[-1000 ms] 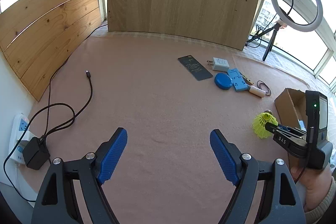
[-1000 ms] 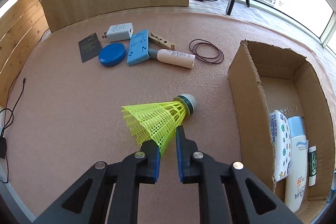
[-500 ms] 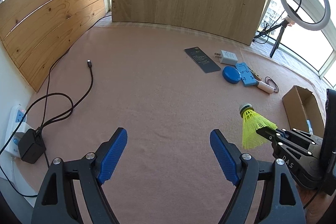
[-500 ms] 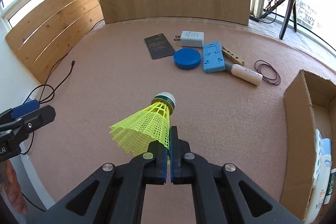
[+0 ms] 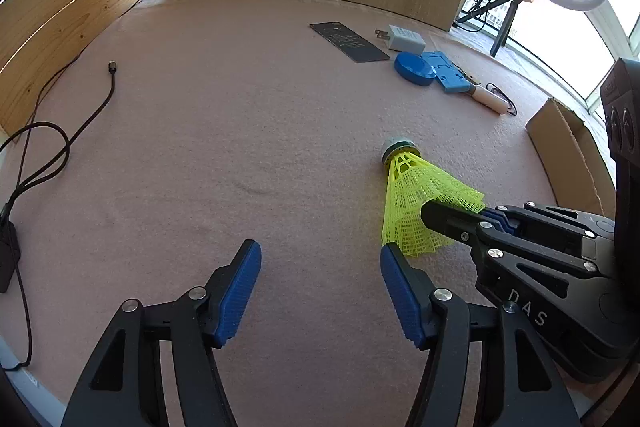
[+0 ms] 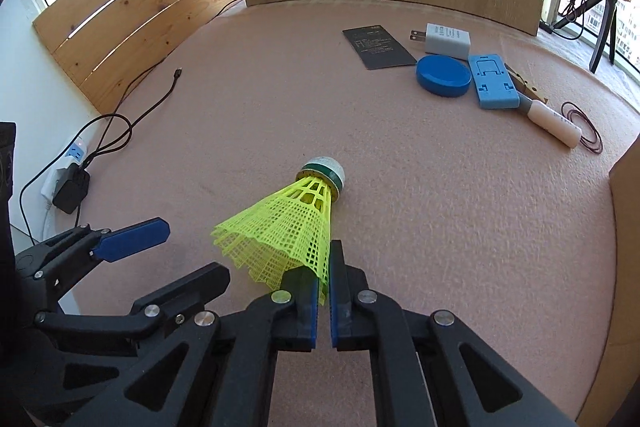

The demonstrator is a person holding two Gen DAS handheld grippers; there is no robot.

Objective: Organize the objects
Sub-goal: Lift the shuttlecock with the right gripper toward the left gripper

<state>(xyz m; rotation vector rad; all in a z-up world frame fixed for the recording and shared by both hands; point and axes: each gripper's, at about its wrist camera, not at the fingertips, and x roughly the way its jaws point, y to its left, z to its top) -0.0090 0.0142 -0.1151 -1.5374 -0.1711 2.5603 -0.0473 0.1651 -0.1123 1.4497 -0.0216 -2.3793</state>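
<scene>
Right gripper (image 6: 324, 293) of mine is pinched on the rim of the yellow shuttlecock (image 6: 288, 227), its blue pads pressed onto the mesh skirt, cork end pointing away from me and hanging just above the pink mat (image 6: 440, 227). A second ago the shuttlecock sat close to the cardboard box (image 5: 568, 147) at the mat's right edge; since then I have swung it towards the mat's middle and near edge, away from the box, and rolled it so the cork tips up and forward.

My left gripper (image 5: 320, 287) has dropped lower over the mat and its jaws have just been closing from their widest, yet they are still spread with nothing between them. The skirt's rim now hangs just beside the tip of its right-hand pad (image 5: 400, 291), apart from it as far as I can tell.

I read this as a handover or re-grip: the left is coming in to take the skirt so that I can turn the shuttlecock before boxing it. The remaining items, the blue lid (image 6: 442, 75), phone stand (image 6: 494, 83), charger (image 6: 446, 41), card (image 6: 378, 47), tube (image 6: 554, 123) and rubber band (image 6: 586, 129), lie untouched towards the mat's far right corner, so most of the tidying is still ahead.
</scene>
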